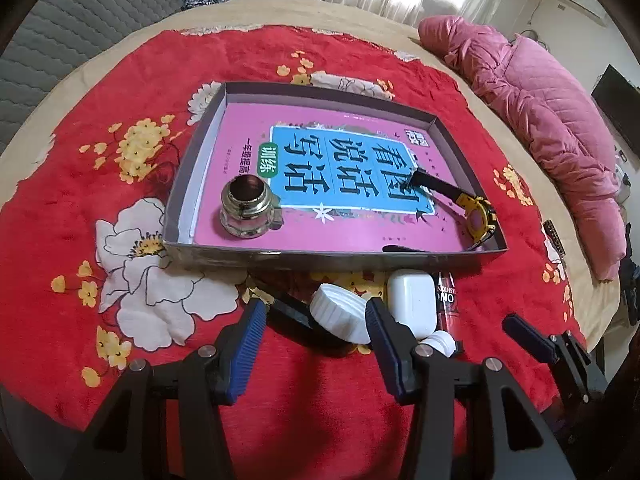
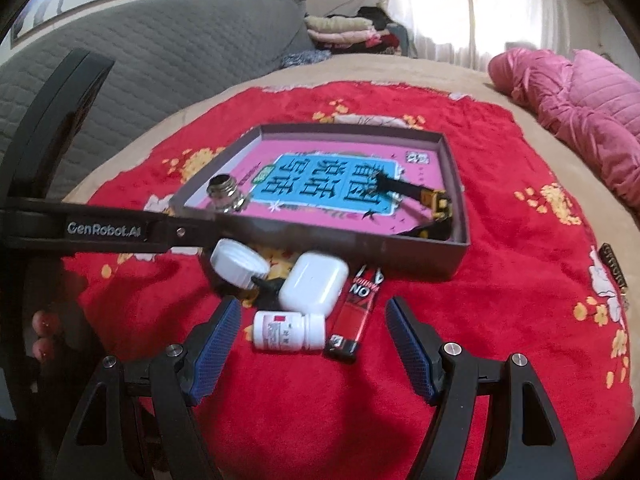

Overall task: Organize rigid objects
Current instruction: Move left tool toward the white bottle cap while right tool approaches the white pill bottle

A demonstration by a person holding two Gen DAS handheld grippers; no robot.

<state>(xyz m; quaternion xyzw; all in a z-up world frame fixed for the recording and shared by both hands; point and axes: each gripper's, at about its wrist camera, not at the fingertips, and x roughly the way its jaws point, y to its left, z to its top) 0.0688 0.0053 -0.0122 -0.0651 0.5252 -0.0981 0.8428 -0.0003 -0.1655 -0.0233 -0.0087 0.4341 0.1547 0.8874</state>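
A shallow grey box (image 1: pixel 280 257) (image 2: pixel 456 256) lies on the red flowered blanket, with a pink book, a small metal jar (image 1: pixel 248 210) (image 2: pixel 225 194) and a gold wristwatch (image 1: pixel 476 210) (image 2: pixel 438 206) inside. In front of it sit a white ribbed cap (image 1: pixel 340 314) (image 2: pixel 236 264), a white earbud case (image 1: pixel 412 300) (image 2: pixel 314 286), a small white pill bottle (image 2: pixel 288 330) and a red lighter (image 2: pixel 356 312). My left gripper (image 1: pixel 316 316) stands open around the cap, its pads apart from it. My right gripper (image 2: pixel 314 320) hangs open over the bottle and lighter.
A pink quilted jacket (image 1: pixel 532 120) (image 2: pixel 588 120) lies along the bed's right side. Folded clothes (image 2: pixel 344 30) are stacked at the far end by a grey padded headboard (image 2: pixel 160 60). A black object (image 2: pixel 272 290) lies under the cap and case.
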